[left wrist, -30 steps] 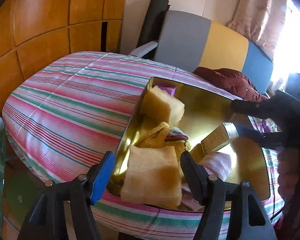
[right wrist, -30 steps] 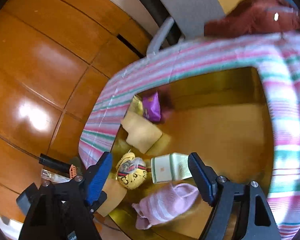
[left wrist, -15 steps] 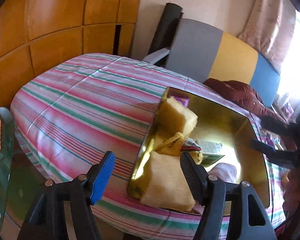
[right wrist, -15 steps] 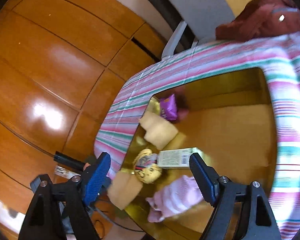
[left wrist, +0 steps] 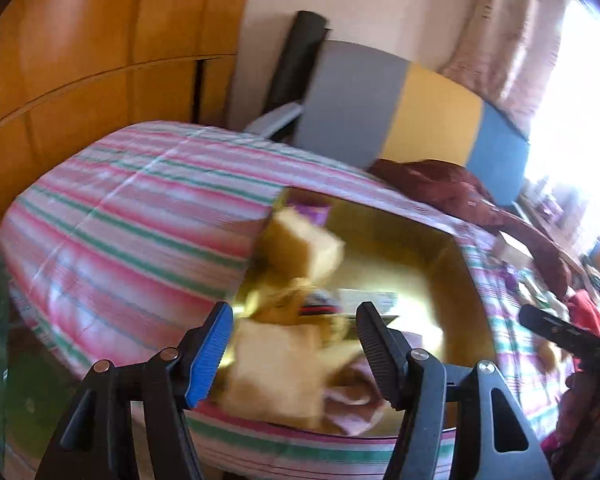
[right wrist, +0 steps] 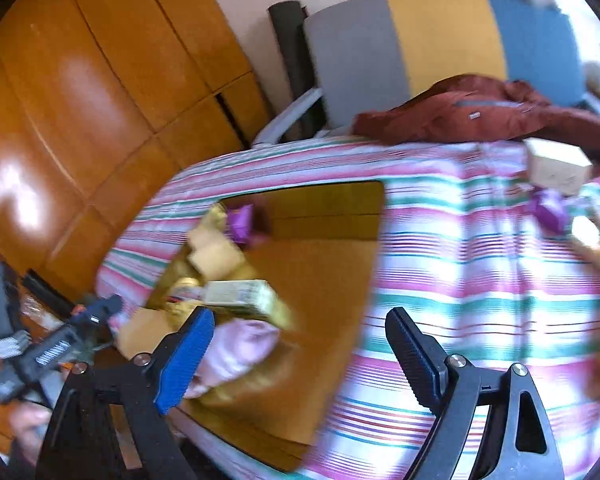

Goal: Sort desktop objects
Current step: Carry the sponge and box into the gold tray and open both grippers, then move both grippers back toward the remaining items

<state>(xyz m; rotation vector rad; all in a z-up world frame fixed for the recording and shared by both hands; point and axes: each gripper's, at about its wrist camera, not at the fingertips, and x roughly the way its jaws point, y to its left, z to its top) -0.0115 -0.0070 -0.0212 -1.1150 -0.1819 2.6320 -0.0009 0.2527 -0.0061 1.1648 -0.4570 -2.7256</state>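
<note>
A shiny gold tray [left wrist: 440, 248] [right wrist: 324, 280] lies on a pink-and-green striped cloth [left wrist: 148, 208] [right wrist: 460, 272]. In its near-left part lie tan sponge blocks [left wrist: 304, 248] [right wrist: 216, 256], a yellow knit item [left wrist: 288, 304], a green-and-white box [right wrist: 244, 296], a pink cloth [right wrist: 236, 348] and a purple packet [right wrist: 240, 220]. My left gripper [left wrist: 294, 344] is open and empty, above the tray's near edge. My right gripper [right wrist: 300, 344] is open and empty, over the tray's right side. On the cloth to the right lie a pale box [right wrist: 560, 168] and a purple packet [right wrist: 548, 208].
A grey, yellow and blue chair [left wrist: 400, 120] [right wrist: 440, 48] stands behind the table with a dark red jacket [left wrist: 440, 188] [right wrist: 480, 116] on it. Wooden wall panels [left wrist: 100, 60] [right wrist: 80, 120] are at left. The right gripper's body shows at the left wrist view's right edge [left wrist: 564, 336].
Both grippers have pulled back from the tray, open and empty. The green-and-white box, seen raised one second ago, now lies in the tray. The right view has swung right.
</note>
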